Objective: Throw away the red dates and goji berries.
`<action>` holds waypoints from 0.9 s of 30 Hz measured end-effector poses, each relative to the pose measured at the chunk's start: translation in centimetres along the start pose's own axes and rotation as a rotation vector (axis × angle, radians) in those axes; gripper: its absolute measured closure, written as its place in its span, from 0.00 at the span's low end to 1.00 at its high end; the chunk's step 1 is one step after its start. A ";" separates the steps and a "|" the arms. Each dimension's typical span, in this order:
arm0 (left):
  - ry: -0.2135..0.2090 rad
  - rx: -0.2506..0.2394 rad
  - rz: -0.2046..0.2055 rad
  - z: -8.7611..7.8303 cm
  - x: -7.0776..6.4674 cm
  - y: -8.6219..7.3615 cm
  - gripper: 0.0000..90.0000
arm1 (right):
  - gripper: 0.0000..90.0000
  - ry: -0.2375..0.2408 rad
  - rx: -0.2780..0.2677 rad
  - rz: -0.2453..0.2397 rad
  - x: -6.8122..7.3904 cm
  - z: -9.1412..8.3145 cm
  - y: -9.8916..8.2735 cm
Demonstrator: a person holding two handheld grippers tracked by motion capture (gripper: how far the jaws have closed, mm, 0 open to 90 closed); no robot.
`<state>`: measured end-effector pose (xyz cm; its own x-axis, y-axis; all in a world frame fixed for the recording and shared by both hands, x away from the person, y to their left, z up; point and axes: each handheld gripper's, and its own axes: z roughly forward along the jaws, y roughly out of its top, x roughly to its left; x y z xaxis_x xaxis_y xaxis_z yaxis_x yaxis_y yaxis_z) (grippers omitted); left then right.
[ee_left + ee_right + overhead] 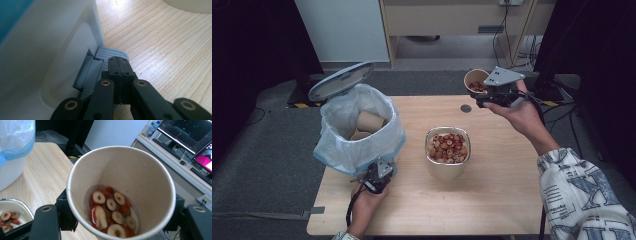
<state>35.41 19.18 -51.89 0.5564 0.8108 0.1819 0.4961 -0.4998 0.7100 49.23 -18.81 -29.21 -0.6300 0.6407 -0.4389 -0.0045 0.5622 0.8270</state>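
Observation:
A white pedal bin [337, 150] lined with a blue-and-white bag stands at the table's left, its lid [341, 80] raised, with paper cups [369, 121] inside. My left gripper [378, 173] is shut, and its tips rest on the grey foot pedal [110, 53] at the bin's base [50, 55]; the gripper [119, 65] holds nothing. My right gripper [486, 97] is shut on a paper cup [475, 80], lifted over the table's far right. The cup [130, 170] stands upright between the jaws with red date slices [110, 212] at its bottom.
A metal bowl [448, 169] heaped with date slices [448, 146] sits mid-table. A small dark disc [466, 108] lies on the wood near the far edge. Monitors [190, 132] stand on a desk beyond the table.

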 end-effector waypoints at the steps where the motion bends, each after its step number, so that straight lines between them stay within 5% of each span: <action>1: 0.000 0.000 -0.001 0.0 0.0 0.0 0.99 | 0.36 0.000 -0.001 -0.001 0.1 0.0 0.1; 27: -0.001 0.003 0.002 0.0 0.0 0.0 0.99 | 0.36 0.064 -0.015 -0.031 2.2 -0.3 -0.3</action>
<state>35.41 19.20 -51.86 0.5578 0.8096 0.1828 0.4973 -0.5023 0.7074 47.61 -17.76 -30.26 -0.6777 0.5881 -0.4413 -0.0363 0.5727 0.8190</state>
